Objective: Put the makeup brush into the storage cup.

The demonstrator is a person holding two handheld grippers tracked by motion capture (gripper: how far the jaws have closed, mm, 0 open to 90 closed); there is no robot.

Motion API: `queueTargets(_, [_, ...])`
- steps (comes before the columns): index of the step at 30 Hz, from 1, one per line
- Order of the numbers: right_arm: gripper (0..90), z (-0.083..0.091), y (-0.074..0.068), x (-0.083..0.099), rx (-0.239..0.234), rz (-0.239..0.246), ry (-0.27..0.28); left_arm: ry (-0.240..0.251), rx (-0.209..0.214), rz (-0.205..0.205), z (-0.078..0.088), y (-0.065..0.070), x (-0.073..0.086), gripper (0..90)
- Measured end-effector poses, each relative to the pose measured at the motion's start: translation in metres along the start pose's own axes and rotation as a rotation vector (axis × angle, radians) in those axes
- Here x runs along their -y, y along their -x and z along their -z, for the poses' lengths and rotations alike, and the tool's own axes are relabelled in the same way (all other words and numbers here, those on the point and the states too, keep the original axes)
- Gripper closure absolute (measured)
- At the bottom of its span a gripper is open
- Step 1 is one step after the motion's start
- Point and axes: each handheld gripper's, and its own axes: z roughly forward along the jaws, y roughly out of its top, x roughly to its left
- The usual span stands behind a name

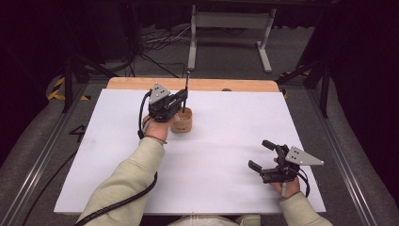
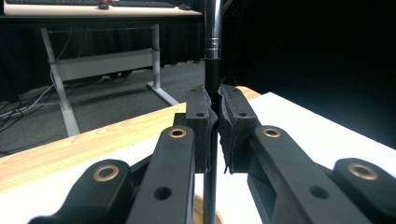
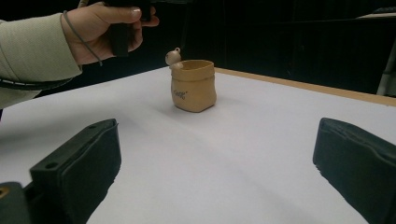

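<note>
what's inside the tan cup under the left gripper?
The left gripper is shut on a thin dark rod standing upright over the tan cup. From the high view the rod seems to descend toward its mouth. The cup's wall hides the interior.

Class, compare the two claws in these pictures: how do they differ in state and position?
The left claw is shut on a thin black and silver rod; the right claw stands wide open and holds nothing. The left claw is above the small tan sack-shaped pot; the right claw is low over the white table sheet, apart from the pot. Both have black jaws and are hand-held.
</note>
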Motion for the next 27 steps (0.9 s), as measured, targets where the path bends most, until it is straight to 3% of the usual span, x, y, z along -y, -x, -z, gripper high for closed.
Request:
queueTargets(6, [1.6, 0.0, 0.0, 0.0, -0.002, 0.001, 0.001, 0.005, -0.02, 0.015, -0.006, -0.004, 0.007, 82.6])
queueTargets(12, [1.6, 0.0, 0.0, 0.0, -0.003, -0.001, 0.002, 0.004, -0.013, 0.033, -0.009, -0.006, 0.013, 82.4])
queueTargets(27, [1.7, 0.0, 0.0, 0.0, -0.006, 0.0, 0.003, -0.023, -0.008, 0.032, -0.014, -0.008, 0.025, 82.4])
